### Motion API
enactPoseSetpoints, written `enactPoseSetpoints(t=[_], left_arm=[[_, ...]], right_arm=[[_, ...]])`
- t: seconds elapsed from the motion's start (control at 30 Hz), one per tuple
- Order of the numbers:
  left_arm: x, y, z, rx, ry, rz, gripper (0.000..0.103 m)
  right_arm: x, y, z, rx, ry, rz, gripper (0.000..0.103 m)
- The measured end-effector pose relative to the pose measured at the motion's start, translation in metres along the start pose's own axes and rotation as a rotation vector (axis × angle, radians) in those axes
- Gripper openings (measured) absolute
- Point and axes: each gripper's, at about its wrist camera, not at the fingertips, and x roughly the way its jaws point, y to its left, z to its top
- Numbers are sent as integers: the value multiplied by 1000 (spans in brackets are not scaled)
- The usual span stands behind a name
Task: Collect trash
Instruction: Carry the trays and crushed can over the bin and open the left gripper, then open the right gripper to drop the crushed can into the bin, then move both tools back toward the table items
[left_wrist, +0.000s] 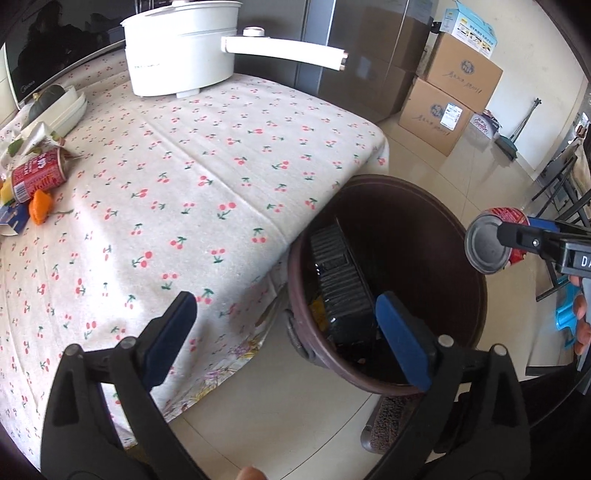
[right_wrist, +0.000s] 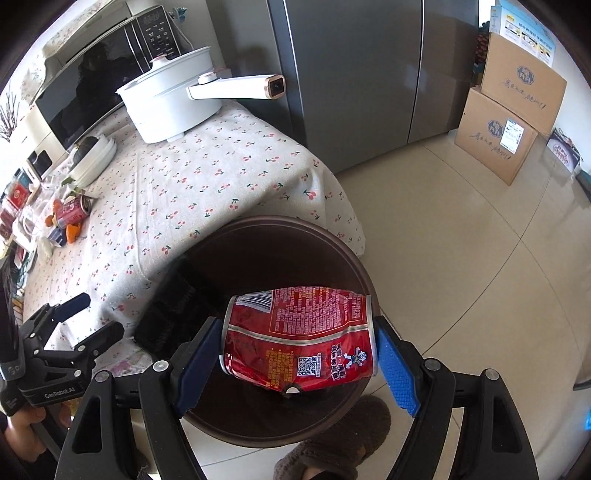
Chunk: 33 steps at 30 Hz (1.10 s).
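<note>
Patience pays here: the right gripper, jaws clamped on the dented red can above the bin, should let go only once centred, left gripper agape beside it

The left gripper tilts downward, jaws spread wide and empty; the right gripper, also angled down, clamps a dented red can end to end.
</note>
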Motion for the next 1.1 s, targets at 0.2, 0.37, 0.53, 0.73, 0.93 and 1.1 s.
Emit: enactPoseSetpoints(t=[0.2, 0.37, 0.53, 0.73, 0.93, 1.1], left_arm=[[-8, 24, -2, -45, 9, 54, 101], [-17, 39, -3, -77, 9, 70, 101], [-29, 48, -5, -93, -11, 120, 101], [-54, 59, -3, -101, -71, 185, 101], [-85, 70, 1, -106, -158, 236, 101], [-106, 85, 2, -143, -223, 262, 101]], right_arm=[[4, 14, 0, -31, 4, 4, 82], [6, 22, 1, -42, 8, 6, 82], [7, 29, 6, -34, -4, 12, 93], [-6, 45, 13, -62, -69, -1, 103], [-26, 73, 23, -116, -169, 4, 103], [-43, 96, 30, -143, -254, 18, 103]])
